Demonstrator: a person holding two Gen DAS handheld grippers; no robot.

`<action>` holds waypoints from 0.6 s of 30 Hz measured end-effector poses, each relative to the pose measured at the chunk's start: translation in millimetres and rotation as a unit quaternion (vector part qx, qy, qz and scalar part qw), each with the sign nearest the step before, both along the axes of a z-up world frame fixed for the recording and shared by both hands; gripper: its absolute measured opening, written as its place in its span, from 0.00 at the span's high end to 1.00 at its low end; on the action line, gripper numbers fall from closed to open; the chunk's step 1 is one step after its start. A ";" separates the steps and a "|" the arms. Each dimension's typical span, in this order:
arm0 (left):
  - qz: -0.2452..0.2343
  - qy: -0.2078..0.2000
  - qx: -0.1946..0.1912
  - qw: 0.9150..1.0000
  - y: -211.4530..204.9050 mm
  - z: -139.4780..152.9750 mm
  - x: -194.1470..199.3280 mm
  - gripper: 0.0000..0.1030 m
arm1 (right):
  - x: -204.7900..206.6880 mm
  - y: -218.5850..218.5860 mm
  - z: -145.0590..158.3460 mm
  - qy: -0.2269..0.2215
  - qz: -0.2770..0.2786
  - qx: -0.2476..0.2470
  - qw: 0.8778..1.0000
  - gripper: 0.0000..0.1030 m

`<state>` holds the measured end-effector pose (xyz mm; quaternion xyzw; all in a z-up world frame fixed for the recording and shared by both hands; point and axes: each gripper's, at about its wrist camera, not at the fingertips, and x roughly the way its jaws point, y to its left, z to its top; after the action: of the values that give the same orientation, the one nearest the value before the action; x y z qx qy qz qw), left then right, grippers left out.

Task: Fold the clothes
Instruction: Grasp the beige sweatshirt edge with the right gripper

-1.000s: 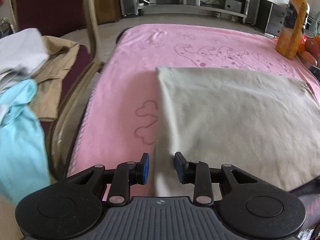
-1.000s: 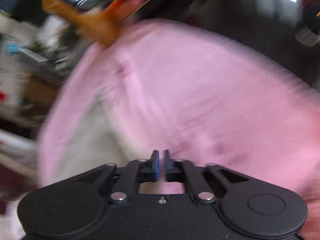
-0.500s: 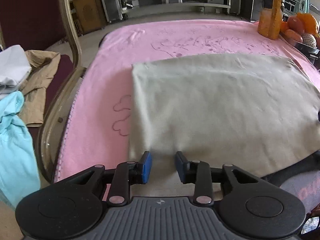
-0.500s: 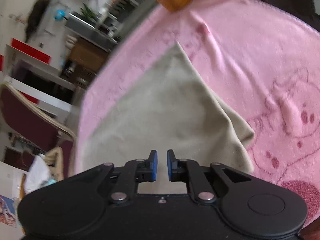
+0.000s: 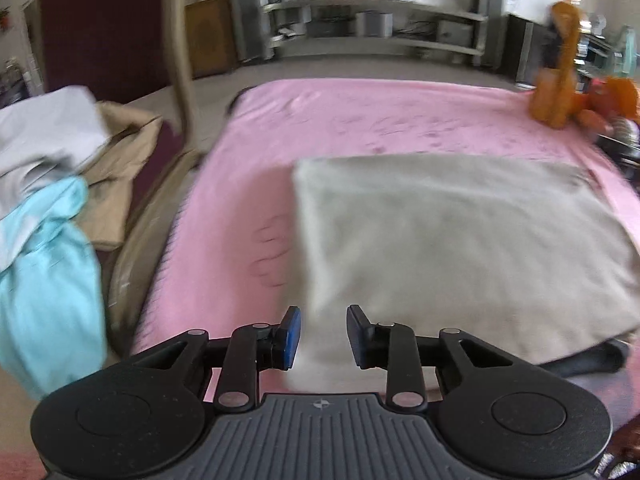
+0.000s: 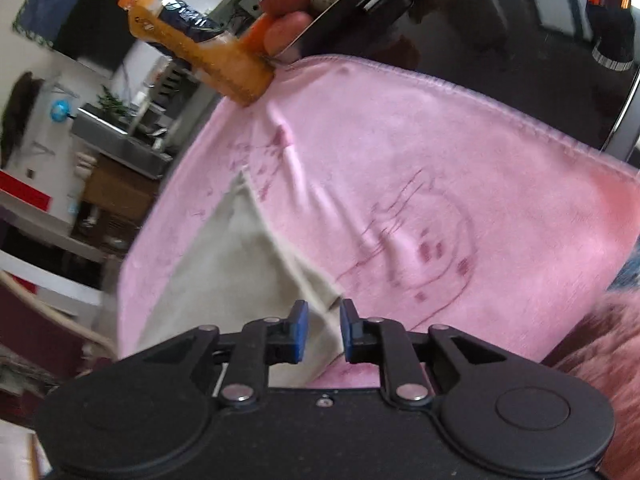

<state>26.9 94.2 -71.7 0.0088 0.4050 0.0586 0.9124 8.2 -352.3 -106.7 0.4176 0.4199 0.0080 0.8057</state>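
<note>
Two grips to set: left wrist view, left gripper (image 5: pixel 320 332) partly open, empty, straddling beige garment's (image 5: pixel 440 232) near-left corner on pink blanket (image 5: pixel 360 120); right wrist view, right gripper (image 6: pixel 322 330), just opening, empty over near-right corner — pinch all layers.

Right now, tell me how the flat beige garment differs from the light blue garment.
The beige garment lies flat and smooth on the pink towel; the light blue garment hangs crumpled off to the left. The beige one sits alone; the blue one adjoins other clothes. Both are plain fabric.
</note>
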 end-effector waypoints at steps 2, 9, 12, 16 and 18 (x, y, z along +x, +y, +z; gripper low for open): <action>-0.016 0.004 0.010 1.000 -11.6 -2.4 2.4 0.71 | 1.5 7.5 -4.7 0.002 0.014 0.029 0.999 0.68; -0.038 0.024 0.021 0.999 -26.6 -12.1 6.5 0.71 | 5.4 30.9 -24.7 0.045 0.053 0.077 0.995 0.66; -0.035 0.027 0.019 0.999 -24.2 -14.1 8.0 0.71 | 6.6 33.3 -31.2 0.056 0.028 0.107 0.992 0.66; -0.028 0.032 0.013 0.999 -21.5 -15.3 8.7 0.71 | 8.3 44.2 -41.0 0.066 0.008 0.152 0.986 0.65; -0.025 0.033 0.012 0.999 -19.8 -15.8 9.2 0.71 | 9.3 52.4 -48.3 0.070 0.010 0.181 0.981 0.65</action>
<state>36.1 74.4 -87.5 0.0317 0.4333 0.0405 0.8998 17.5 -299.9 -155.0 0.5520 0.4706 0.0627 0.6855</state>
